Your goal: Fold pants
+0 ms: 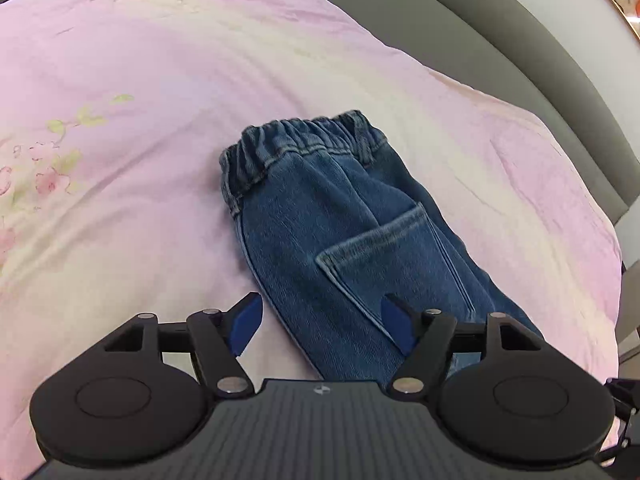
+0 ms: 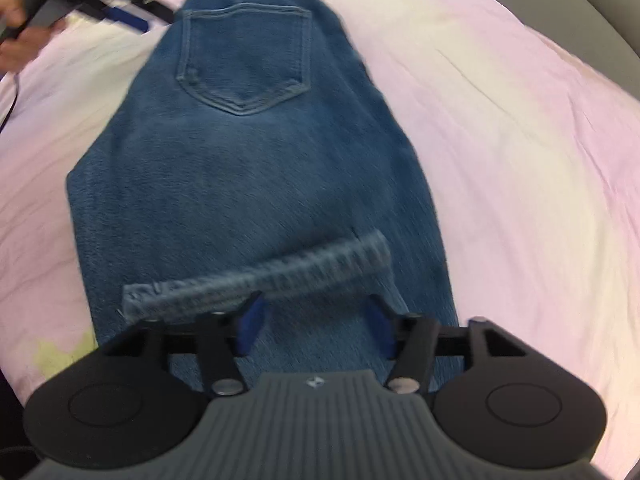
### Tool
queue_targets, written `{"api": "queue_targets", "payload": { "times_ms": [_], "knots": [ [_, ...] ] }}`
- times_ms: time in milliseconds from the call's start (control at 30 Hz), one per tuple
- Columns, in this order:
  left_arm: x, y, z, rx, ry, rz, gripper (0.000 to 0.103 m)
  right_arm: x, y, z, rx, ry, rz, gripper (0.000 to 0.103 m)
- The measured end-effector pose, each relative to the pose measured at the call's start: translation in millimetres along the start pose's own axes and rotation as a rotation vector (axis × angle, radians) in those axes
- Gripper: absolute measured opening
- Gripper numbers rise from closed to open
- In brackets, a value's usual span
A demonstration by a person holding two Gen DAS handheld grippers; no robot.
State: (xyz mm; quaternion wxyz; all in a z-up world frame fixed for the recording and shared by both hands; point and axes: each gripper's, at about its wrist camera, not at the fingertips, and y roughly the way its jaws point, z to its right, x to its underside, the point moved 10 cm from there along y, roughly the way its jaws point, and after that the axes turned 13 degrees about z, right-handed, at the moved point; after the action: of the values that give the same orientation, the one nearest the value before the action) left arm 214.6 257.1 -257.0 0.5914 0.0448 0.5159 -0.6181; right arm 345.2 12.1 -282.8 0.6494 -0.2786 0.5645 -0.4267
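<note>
Pants lie halved on the bedspread, both left gripper and right gripper spread wide and empty, so pinch the cuff squarely

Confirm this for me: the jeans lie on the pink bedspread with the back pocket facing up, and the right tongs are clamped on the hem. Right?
Not quite. The right tongs are open, their jaws apart above the jeans just short of the hem, as the right wrist view shows. The rest holds: pink bedspread, back pocket facing up.

Soft, even, bright light with faint shadows; left wrist view sharp, right wrist view motion-blurred; fisheye bends edges.
</note>
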Motion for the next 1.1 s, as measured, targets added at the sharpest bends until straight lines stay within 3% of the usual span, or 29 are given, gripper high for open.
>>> {"api": "queue_targets", "payload": {
  "times_ms": [167, 300, 500, 600, 700, 767, 967, 1100],
  "knots": [
    [-7.9, 18.7, -11.0, 0.012, -0.064, 0.004, 0.080, -3.4, 26.8, -10.6, -0.057, -0.113, -0.072, 0.057],
    [-11.8, 37.3, -20.5, -0.008, -0.103, 0.005, 0.082, -3.7, 32.0, -5.8, -0.115, -0.090, -0.076, 0.057],
    [-19.2, 58.7, -30.5, 0.024, -0.175, 0.025, 0.086, 3.3, 37.6, -2.9, -0.166, -0.077, -0.099, 0.058],
    [-20.2, 63.6, -31.9, 0.041, -0.178, 0.028, 0.073, 1.8, 40.7, 1.8, -0.186, -0.048, -0.108, 0.058],
    [-21.9, 56.8, -28.0, 0.043, -0.152, 0.050, 0.057, 2.9, 41.1, 4.8, -0.194, -0.028, -0.108, 0.058],
    [-27.6, 49.3, -20.0, 0.056, -0.125, 0.079, 0.054, 3.2, 43.9, 6.8, -0.196, -0.010, -0.111, 0.058],
    [-53.1, -1.5, 32.1, 0.188, -0.020, 0.213, 0.050, 5.5, 40.3, 14.9, -0.182, 0.018, -0.089, 0.058],
    [-63.1, -41.3, 86.2, 0.253, 0.121, 0.275, 0.050, 4.6, 26.1, 19.7, -0.135, 0.056, -0.063, 0.058]
  ]
}}
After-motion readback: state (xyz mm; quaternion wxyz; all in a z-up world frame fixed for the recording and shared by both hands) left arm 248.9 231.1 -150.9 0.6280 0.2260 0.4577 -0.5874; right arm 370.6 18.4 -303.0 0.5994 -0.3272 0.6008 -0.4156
